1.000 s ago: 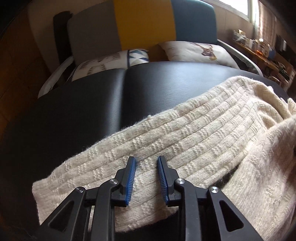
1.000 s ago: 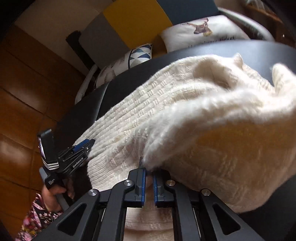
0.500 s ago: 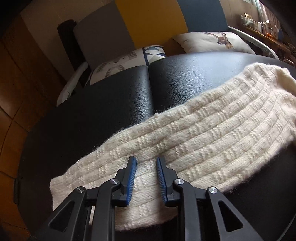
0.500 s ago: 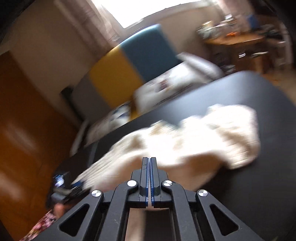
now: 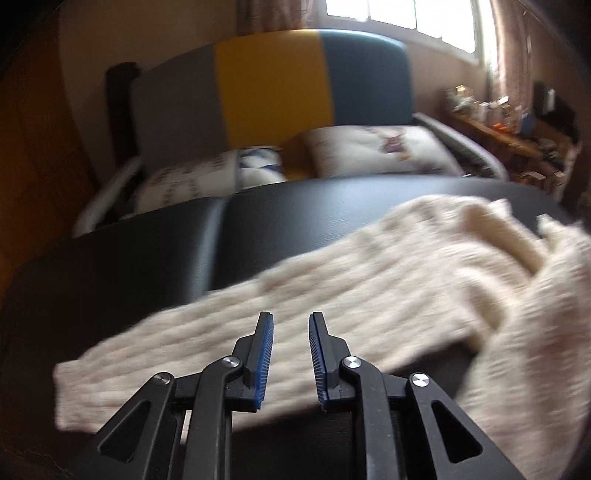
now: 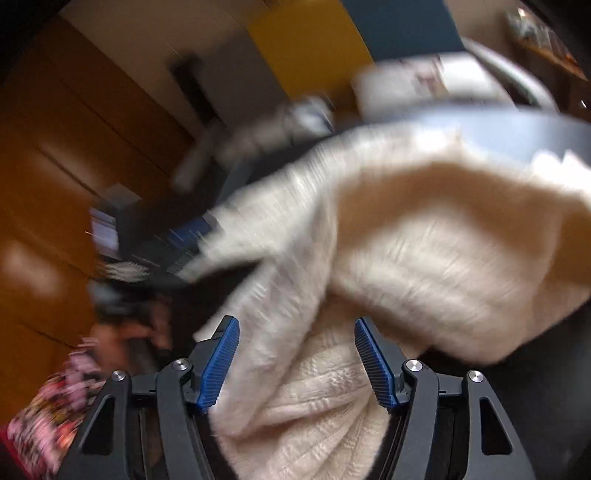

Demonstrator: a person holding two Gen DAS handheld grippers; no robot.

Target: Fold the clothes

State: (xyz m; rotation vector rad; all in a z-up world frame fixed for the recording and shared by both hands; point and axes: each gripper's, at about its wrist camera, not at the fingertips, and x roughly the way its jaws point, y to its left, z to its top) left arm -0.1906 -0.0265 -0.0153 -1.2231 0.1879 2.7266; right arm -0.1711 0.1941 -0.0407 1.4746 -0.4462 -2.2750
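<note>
Room: wood-panelled wall at left, bright window [image 5: 402,18] at upper right, and a cluttered shelf [image 5: 517,122] beneath it at the far right.
Seat behind: sofa back [image 5: 273,85] in grey, yellow and teal blocks, with two printed cushions, one patterned blue and white [image 5: 207,177], one pale with a small motif [image 5: 376,151].
Table: black padded table [image 5: 147,258] with a seam running front to back, filling the middle of the left wrist view.
Sweater: cream ribbed knit sweater [image 5: 369,295] lies on the table; one sleeve stretches flat toward the left, the body is bunched in folds at the right. Both views are motion-blurred.
Left gripper: left gripper [image 5: 291,321] has its jaws parted with a clear gap, hovering over the flat sleeve, nothing between the blue pads [image 5: 264,354].
Right gripper: right gripper [image 6: 295,328] has its jaws spread wide, with a loose fold of the sweater [image 6: 424,240] lying between them, not clamped.
Person: a hand [image 6: 122,332] and floral sleeve [image 6: 48,406] show blurred at lower left of the right wrist view.
</note>
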